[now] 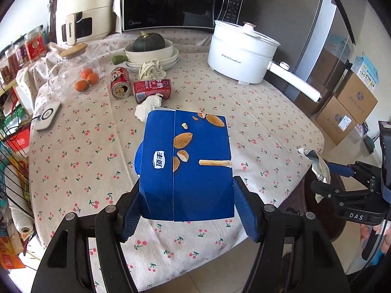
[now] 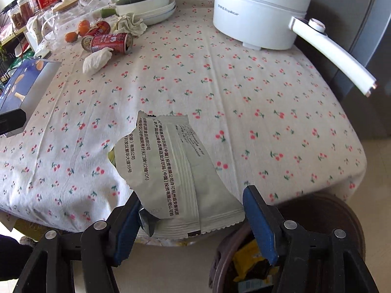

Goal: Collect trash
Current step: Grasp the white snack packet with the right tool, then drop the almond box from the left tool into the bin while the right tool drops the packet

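Note:
My left gripper [image 1: 188, 210] is shut on a blue almond-snack box [image 1: 188, 166], its pads pressed to the box's two sides above the table's near edge. The same box [image 2: 22, 85] shows at the left of the right wrist view. My right gripper [image 2: 193, 222] is shut on a torn white wrapper [image 2: 171, 171] printed with black text, held over the table edge; in the left wrist view that wrapper [image 1: 317, 166] looks silver. Two red cans [image 1: 136, 85] lie on their sides beside a white tissue wad [image 1: 146, 107] and a crumpled paper [image 1: 151, 68].
A brown bin [image 2: 220, 251] with yellow wrappers inside sits on the floor below the right gripper. On the cherry-print tablecloth [image 1: 244, 112] stand a white electric pot [image 1: 239, 53], stacked bowls with a squash [image 1: 151, 48], a glass jar of oranges [image 1: 73, 70], and a microwave [image 1: 176, 2].

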The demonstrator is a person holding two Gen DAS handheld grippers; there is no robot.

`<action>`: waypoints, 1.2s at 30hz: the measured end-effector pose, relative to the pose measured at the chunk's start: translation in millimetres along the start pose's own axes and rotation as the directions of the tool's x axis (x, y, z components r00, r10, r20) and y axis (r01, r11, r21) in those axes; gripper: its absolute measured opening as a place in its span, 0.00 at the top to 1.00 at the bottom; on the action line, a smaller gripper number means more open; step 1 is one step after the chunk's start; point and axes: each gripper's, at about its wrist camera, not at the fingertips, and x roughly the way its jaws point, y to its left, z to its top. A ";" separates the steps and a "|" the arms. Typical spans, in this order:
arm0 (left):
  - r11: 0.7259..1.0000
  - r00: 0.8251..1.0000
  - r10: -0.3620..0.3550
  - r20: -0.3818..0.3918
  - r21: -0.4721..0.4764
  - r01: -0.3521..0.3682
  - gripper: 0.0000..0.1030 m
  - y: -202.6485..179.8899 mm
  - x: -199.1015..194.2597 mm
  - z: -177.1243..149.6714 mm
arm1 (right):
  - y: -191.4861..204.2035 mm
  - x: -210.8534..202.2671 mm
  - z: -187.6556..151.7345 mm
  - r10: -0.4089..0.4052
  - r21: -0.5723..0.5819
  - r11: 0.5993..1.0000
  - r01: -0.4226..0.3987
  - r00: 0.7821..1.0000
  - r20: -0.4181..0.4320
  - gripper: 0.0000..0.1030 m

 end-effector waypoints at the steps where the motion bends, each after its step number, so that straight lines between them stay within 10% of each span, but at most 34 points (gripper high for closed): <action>1: 1.000 1.000 -0.009 -0.003 0.000 0.009 0.32 -2.6 -0.1 -2.8 | -2.6 -2.1 -5.8 -0.002 0.025 1.000 0.002 1.000 -0.008 0.33; 36: 0.900 0.961 -0.212 -0.178 0.347 0.263 0.31 -228.8 62.9 -54.6 | -153.6 -53.3 -148.2 -0.196 0.371 0.899 0.232 0.972 -0.134 0.32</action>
